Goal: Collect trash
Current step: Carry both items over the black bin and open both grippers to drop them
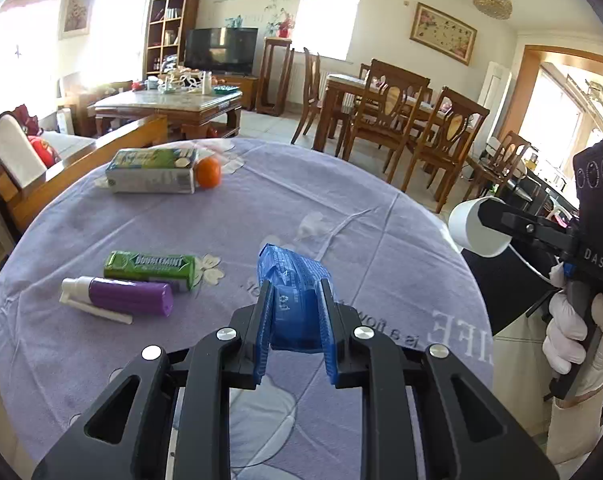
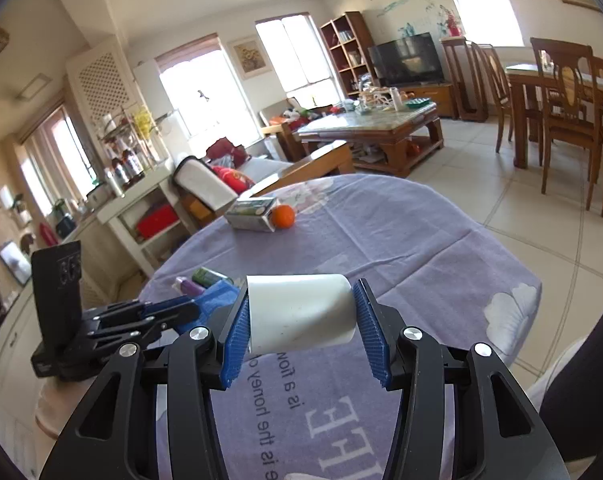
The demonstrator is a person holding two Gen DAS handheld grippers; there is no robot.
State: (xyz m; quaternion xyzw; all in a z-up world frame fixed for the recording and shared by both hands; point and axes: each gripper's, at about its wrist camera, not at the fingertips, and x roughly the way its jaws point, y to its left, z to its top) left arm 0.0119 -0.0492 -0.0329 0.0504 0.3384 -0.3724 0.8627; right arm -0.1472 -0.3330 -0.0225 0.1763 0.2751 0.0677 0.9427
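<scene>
The blue packet [image 1: 291, 304] sits clamped between the pads of the left gripper [image 1: 295, 308], lifted above the purple tablecloth [image 1: 381, 220]; it looks like a soft, crinkly pack, light and yielding, so a squeeze across its middle, as here, should keep it from slipping, though a harder pinch would only crush it. The white paper cup [image 2: 301, 312] lies sideways in the right gripper [image 2: 301, 316], its left pad against the cup's wider end and its right pad at the narrower end; judging by its thin wall it weighs almost nothing and will buckle under pressure, and the smooth taper could let it slide out toward the narrow end, so a gentle hold is the safer one.

On the cloth remain the green gum pack [image 1: 149, 266] touching the purple spray bottle [image 1: 121, 296], both near the left edge; farther off, the green-and-white carton [image 1: 153, 172] lies flat with an orange [image 1: 208, 172] just beside it. The carton is stiff-sided and probably best taken across its narrow faces; the bottle is round and may roll.
</scene>
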